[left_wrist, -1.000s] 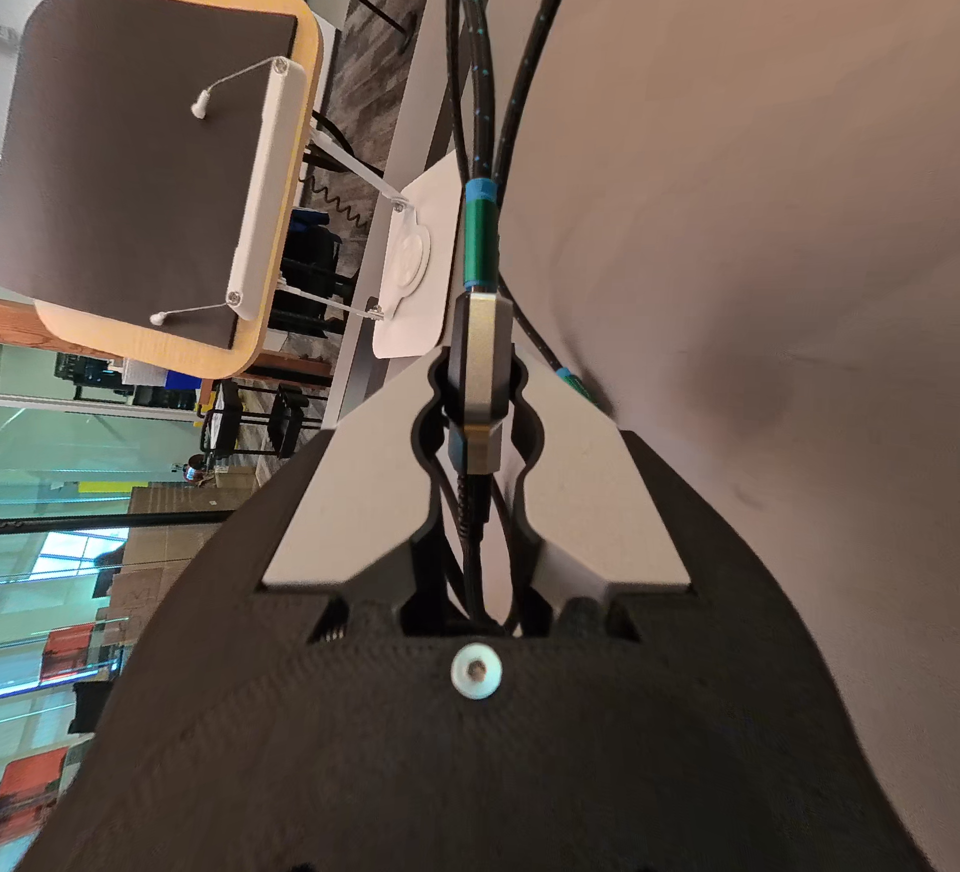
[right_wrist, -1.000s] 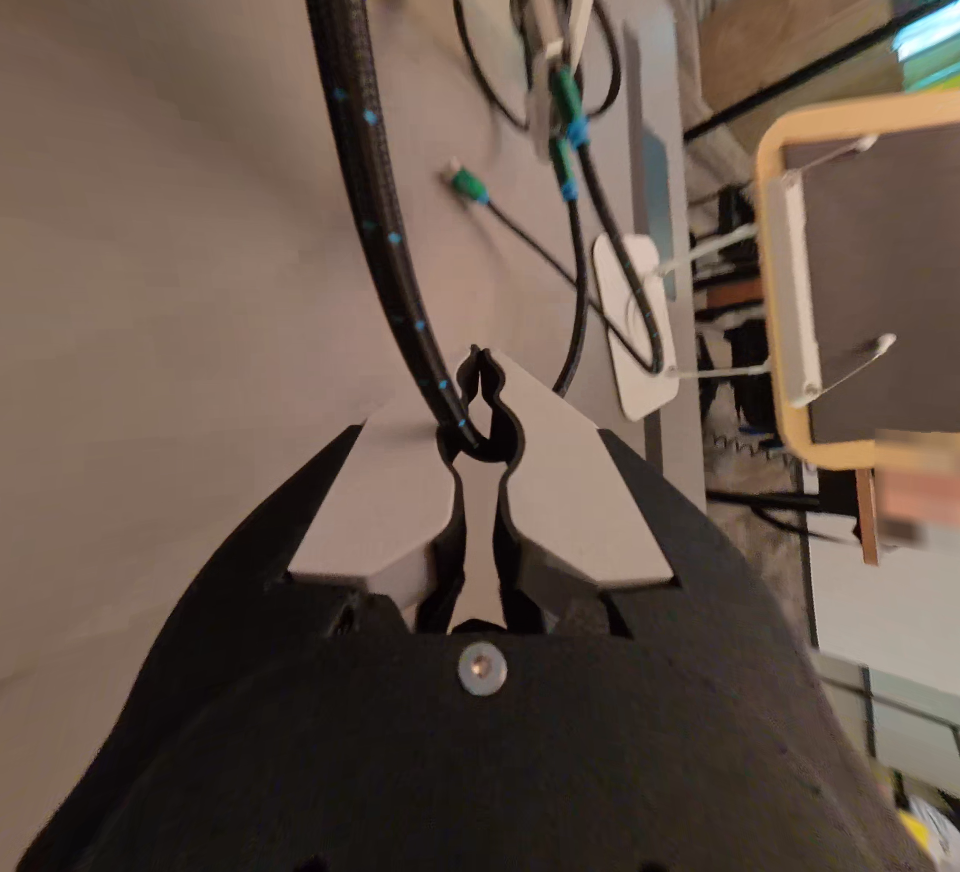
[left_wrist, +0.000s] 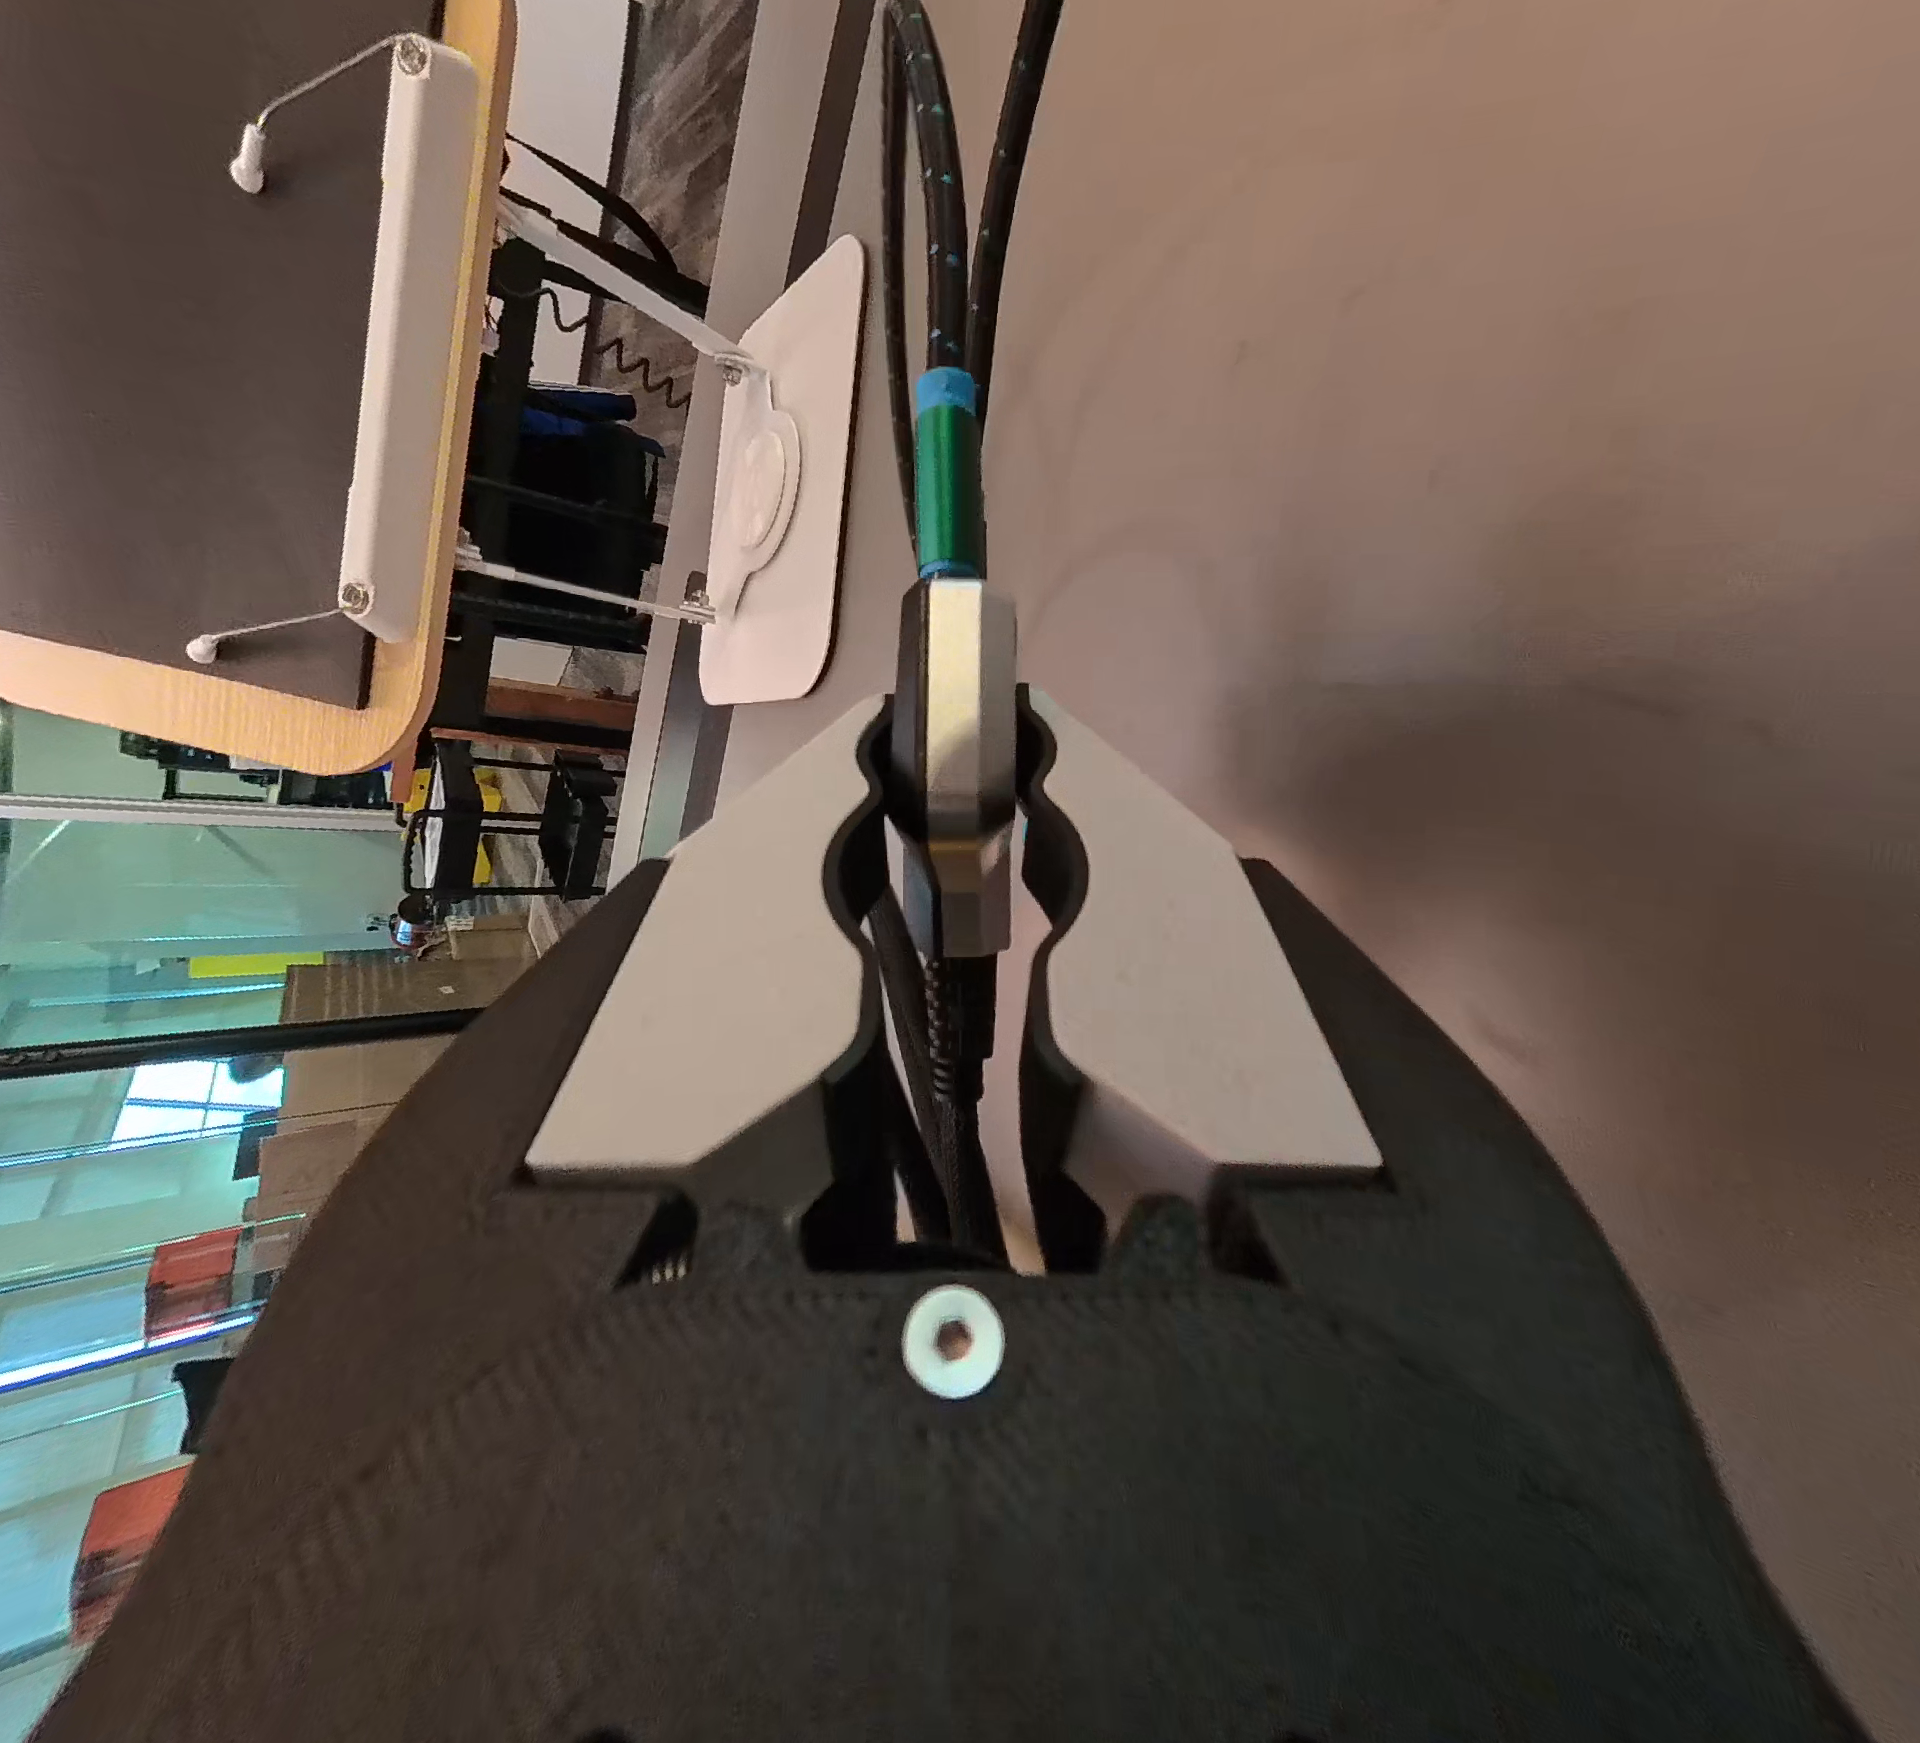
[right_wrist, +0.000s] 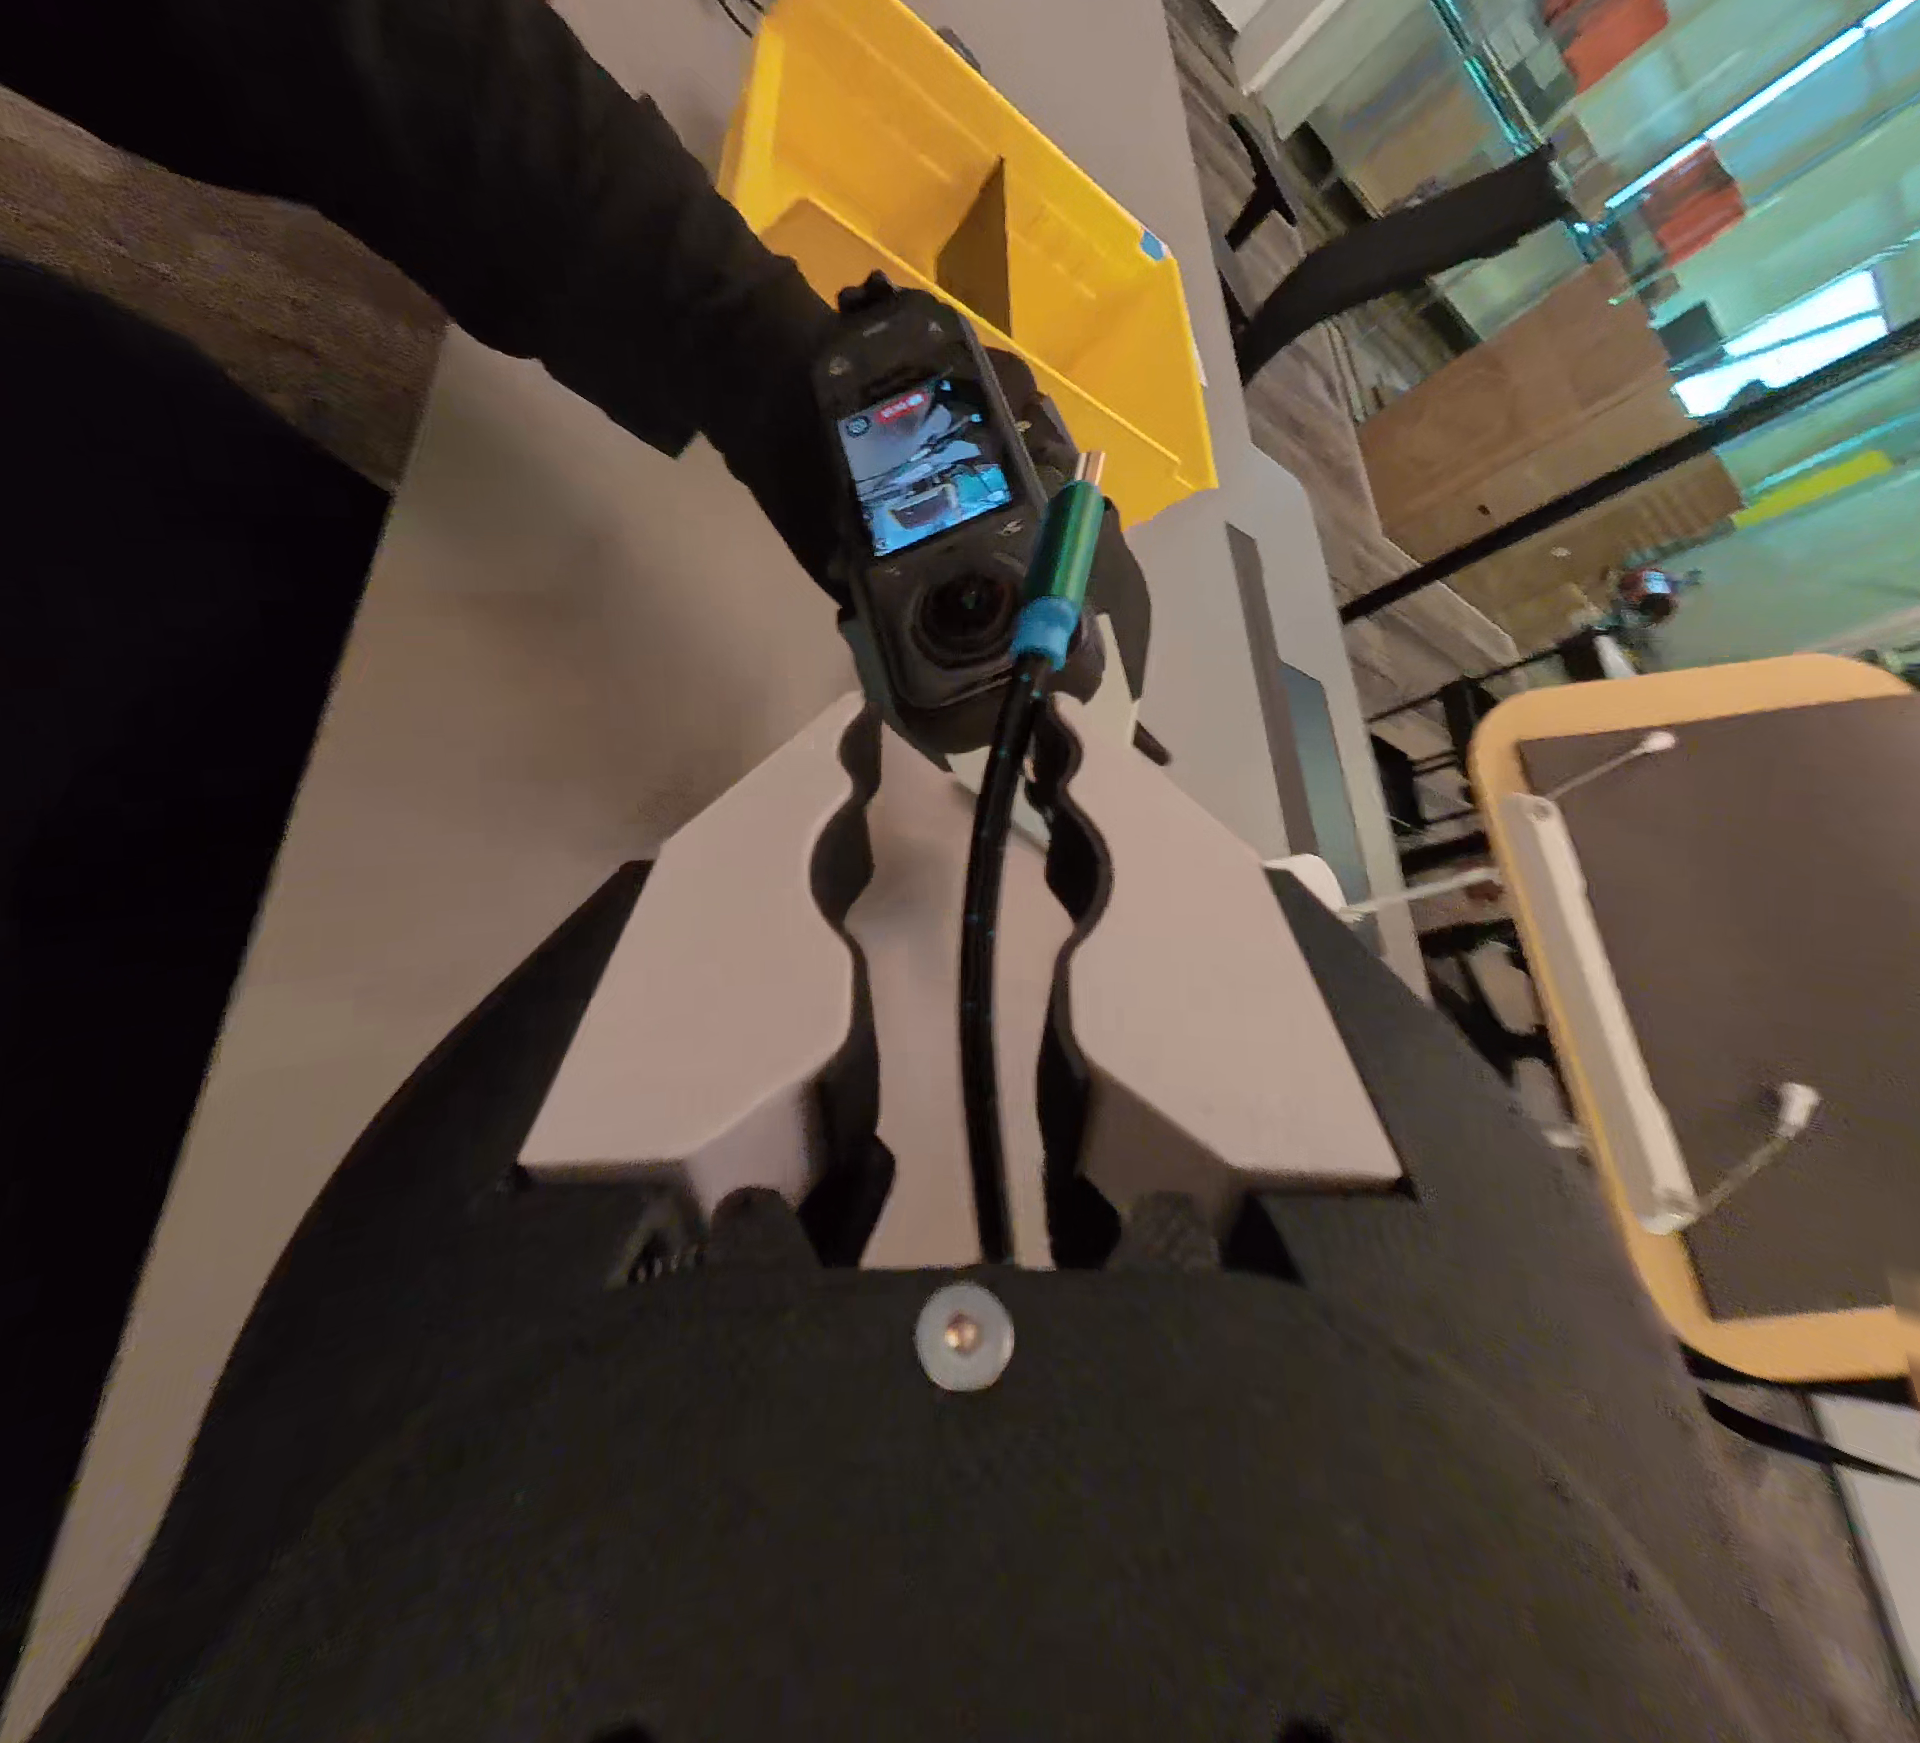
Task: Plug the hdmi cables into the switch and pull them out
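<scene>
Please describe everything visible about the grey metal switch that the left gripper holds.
The switch is a small, slim block with faceted edges, seemingly brushed grey metal. The left gripper is shut on it, its pale fingers pressing both sides. A green plug with a blue collar sits in its far end; a braided black cable leaves its near end, running back between the fingers.

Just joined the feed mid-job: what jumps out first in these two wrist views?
In the left wrist view, the left gripper is clamped on the grey switch, with a green plug in its far end. In the right wrist view, the right gripper stands open around a black cable ending in a free green plug, just before a camera. A yellow bin lies behind.
</scene>
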Demonstrator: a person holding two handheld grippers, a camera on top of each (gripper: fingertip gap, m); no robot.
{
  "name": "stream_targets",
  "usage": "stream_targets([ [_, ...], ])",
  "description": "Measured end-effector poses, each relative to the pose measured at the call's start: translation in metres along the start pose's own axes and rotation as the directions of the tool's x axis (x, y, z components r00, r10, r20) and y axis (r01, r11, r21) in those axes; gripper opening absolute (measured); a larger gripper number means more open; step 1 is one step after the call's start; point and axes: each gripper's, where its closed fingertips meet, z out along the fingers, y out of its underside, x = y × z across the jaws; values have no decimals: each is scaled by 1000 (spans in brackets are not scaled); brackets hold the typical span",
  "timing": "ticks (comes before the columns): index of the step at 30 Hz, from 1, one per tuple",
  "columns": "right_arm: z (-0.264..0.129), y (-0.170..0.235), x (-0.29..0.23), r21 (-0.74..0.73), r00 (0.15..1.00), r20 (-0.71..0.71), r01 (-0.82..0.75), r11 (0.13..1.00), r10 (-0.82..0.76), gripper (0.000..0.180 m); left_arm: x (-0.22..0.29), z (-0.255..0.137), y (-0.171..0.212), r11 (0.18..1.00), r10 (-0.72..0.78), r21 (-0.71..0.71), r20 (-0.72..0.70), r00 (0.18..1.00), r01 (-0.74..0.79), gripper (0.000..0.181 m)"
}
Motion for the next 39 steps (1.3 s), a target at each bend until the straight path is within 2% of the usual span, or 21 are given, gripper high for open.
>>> stream_targets([
  [1, 2, 1, 1, -16, 999, -20, 31, 999, -31, 10, 0, 0, 0, 1000, 6, -3, 2, 1000, -6, 18],
  [2, 3, 2, -1, -22, 999, -11, 52, 998, -52, 6, 1, 0, 1, 1000, 14, -8, 6, 1000, -14, 17],
  [8, -5, 18, -21, -48, 995, 95, 46, 998, -41, 3, -7, -4, 2, 999, -46, 29, 10, 999, 46, 17],
  [13, -3, 80, -31, -217, 982, 179, -28, 976, 68, 2, -8, -10, -5, 992, -87, 85, -19, 996, 89, 18],
  [17, 13, 126, -30, -304, 969, 182, -108, 947, 169, 2, -5, -13, -9, 990, -97, 97, -39, 995, 100, 18],
  [20, 29, 144, -34, -327, 952, 202, -157, 932, 231, 2, -4, -15, -11, 982, -140, 122, -63, 988, 147, 18],
  [23, 43, 160, -30, -361, 945, 170, -205, 910, 280, 2, -3, -17, -13, 980, -138, 136, -60, 989, 145, 17],
  [27, 60, 170, -17, -334, 902, 126, -354, 874, 413, 4, -3, -23, -23, 974, -136, 176, -60, 989, 144, 17],
  [31, 72, 199, -2, -356, 888, 40, -416, 836, 459, 4, -3, -31, -36, 962, -147, 224, -66, 987, 158, 17],
  [37, 79, 228, 18, -270, 792, -32, -594, 758, 610, 2, -7, -52, -59, 928, -177, 317, -83, 981, 195, 18],
  [39, 80, 238, 25, -251, 791, -43, -600, 760, 610, 2, -5, -58, -68, 917, -171, 347, -99, 980, 196, 18],
])
